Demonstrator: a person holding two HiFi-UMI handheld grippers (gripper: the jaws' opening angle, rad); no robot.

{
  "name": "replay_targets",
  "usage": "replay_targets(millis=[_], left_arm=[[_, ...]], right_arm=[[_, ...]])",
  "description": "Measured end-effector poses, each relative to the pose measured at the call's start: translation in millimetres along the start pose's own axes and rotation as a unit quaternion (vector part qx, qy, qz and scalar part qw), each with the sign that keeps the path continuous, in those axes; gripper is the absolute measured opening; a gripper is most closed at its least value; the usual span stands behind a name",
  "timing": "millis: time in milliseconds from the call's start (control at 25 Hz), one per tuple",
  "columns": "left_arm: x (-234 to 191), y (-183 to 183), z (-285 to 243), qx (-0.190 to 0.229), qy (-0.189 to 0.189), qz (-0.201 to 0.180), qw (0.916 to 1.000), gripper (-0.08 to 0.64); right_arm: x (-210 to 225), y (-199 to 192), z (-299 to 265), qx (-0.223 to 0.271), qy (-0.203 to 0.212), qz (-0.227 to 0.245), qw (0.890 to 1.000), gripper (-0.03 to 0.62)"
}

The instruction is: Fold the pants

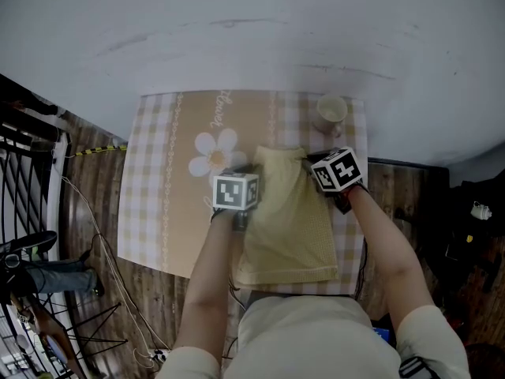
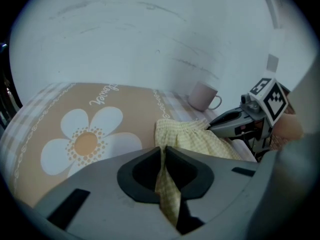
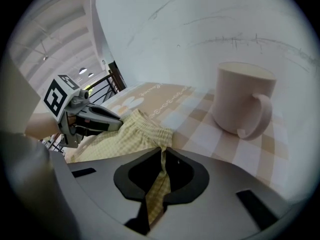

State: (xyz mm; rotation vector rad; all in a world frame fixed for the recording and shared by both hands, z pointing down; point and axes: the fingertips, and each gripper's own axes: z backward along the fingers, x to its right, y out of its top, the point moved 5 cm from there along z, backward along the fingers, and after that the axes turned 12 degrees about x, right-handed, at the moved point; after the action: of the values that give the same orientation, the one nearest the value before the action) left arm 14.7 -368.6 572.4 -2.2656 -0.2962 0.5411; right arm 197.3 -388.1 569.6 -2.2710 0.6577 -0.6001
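**A:** What did the head view give that the gripper views didn't?

**B:** The whole layout. The pale yellow pants [image 1: 288,227] lay lengthwise on the right half of the checked tablecloth [image 1: 154,204]. The waistband was toward the white wall [image 1: 252,30] and the other end was at the cloth's near edge. That view also showed the wooden floor [image 1: 87,212] on both sides. The jaws were too small to judge there, beside the marker cubes [image 1: 235,191].

**A:** And the gripper views?

**B:** The left gripper [image 2: 163,156] was clenched on a pinch of yellow fabric at the waistband's left corner, and the cloth ran down between its dark jaws. The right gripper [image 3: 162,156] was clamped the same way on the right corner. Each view caught the other gripper across the waistband.

**A:** Any writing?

**B:** There was one white cursive word on the tan band of the cloth, beside a white flower [image 2: 85,141] with an orange dotted centre. I couldn't read it for certain. The cubes carried only black-and-white square patterns.

**A:** Materials and shapes?

**B:** The pants were a fine gingham weave with a gathered, ruffled waistband. The mug [image 3: 242,101] was pinkish, matte and cylindrical, with a loop handle. It stood upright near the right corner, apart from the fabric.
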Motion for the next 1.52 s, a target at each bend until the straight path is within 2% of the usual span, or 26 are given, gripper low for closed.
replay_targets(millis=[200, 440, 640, 1040, 1520], left_arm=[[3.6, 5.0, 11.9, 0.035, 0.012, -0.012, 0.9992, 0.015], [16.0, 15.9, 41.0, 0.077, 0.005, -0.025, 0.9967, 0.015], [31.9, 10.6, 70.8, 0.1, 0.002, -0.029, 0.9946, 0.015], [60.4, -25.6, 127.3, 0.125, 0.015, -0.03, 0.9916, 0.014], [91.8, -86.8, 174.9, 0.13, 0.028, -0.03, 0.9907, 0.012]], right_arm=[[-4.5, 2.5, 10.7, 0.027, -0.001, 0.0, 1.0, 0.014], [-16.4, 12.4, 41.0, 0.071, 0.019, 0.001, 0.997, 0.014], [-35.6, 11.3, 69.3, 0.108, 0.031, 0.007, 0.994, 0.014], [-82.2, -9.3, 114.8, 0.152, 0.049, 0.06, 0.985, 0.014], [-127.4, -58.7, 152.3, 0.166, 0.075, 0.078, 0.98, 0.014]])
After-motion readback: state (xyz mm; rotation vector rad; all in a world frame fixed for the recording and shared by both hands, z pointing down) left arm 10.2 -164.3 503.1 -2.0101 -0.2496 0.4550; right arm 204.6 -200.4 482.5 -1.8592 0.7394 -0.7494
